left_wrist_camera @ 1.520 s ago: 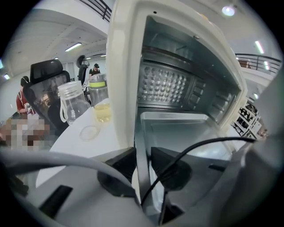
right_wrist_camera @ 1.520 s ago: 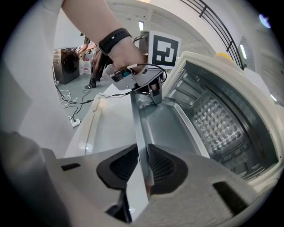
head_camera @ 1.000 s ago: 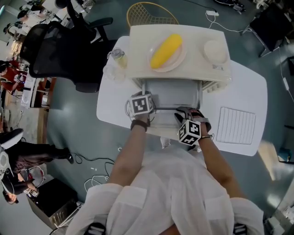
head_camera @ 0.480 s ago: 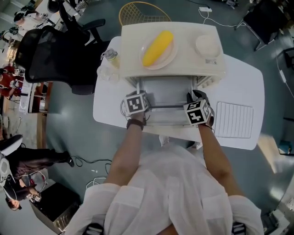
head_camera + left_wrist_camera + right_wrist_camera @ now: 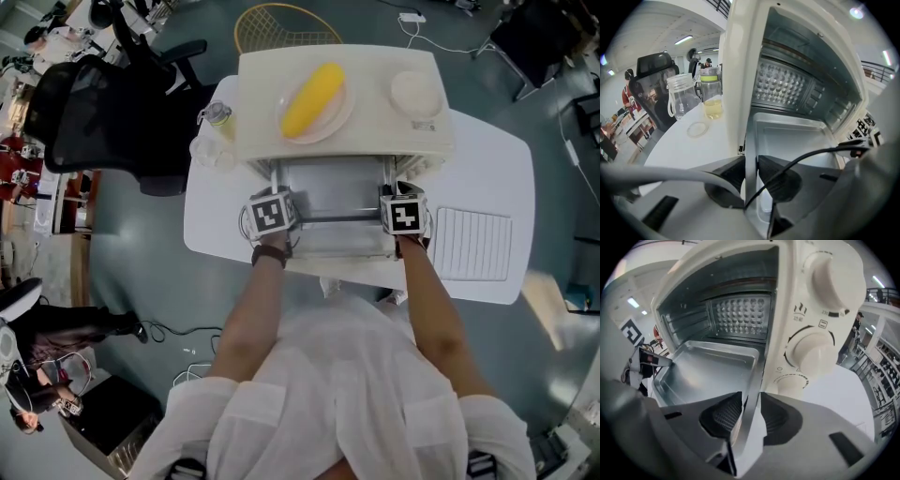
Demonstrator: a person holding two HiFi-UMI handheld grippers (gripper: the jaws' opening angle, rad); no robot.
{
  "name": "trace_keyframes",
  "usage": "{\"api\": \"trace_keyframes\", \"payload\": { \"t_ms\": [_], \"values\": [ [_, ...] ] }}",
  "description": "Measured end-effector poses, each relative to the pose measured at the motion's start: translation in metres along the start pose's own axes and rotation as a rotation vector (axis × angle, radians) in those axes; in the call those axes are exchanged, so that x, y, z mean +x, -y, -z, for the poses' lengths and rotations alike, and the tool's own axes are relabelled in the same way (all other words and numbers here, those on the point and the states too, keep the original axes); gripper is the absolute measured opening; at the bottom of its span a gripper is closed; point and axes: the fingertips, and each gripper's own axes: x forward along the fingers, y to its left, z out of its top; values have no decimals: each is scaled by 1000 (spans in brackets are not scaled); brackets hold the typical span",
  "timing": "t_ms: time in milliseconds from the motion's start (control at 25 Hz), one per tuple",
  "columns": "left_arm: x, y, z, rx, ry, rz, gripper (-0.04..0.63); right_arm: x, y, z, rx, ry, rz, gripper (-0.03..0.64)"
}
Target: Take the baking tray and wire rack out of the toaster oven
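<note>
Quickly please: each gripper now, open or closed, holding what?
Left gripper: closed on the left rim of the baking tray.
Right gripper: open; its jaws have just been opening, with the tray's right rim between them.

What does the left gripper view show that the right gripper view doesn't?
Only the left gripper view: a clear jar and a bottle of yellowish liquid beside the toaster oven, and a black chair. Only the right gripper view: the oven's control knobs. Both: the baking tray reaching into the open oven and its dimpled back wall.
</note>
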Motion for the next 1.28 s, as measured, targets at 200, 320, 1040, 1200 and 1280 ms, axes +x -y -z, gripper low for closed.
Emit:
{"api": "trace_keyframes", "payload": {
  "t_ms": [200,320,1040,1200,1280],
  "values": [
    [1,0,1,-1,-2,-5,80,11,-4,2,64,-9,-51,126],
    [2,-1,-3,6,15,-9,81,13,2,8,59,-40,-36,115],
    [-17,3,27,18,-15,-11,81,-7,-4,40,165,-74,-114,89],
    [-26,3,36,22,-12,-1,81,-16,-9,50,172,-74,-122,89],
    [-31,1,40,24,-15,0,81,-19,-12,52,172,-73,-128,89]
  ]
}}
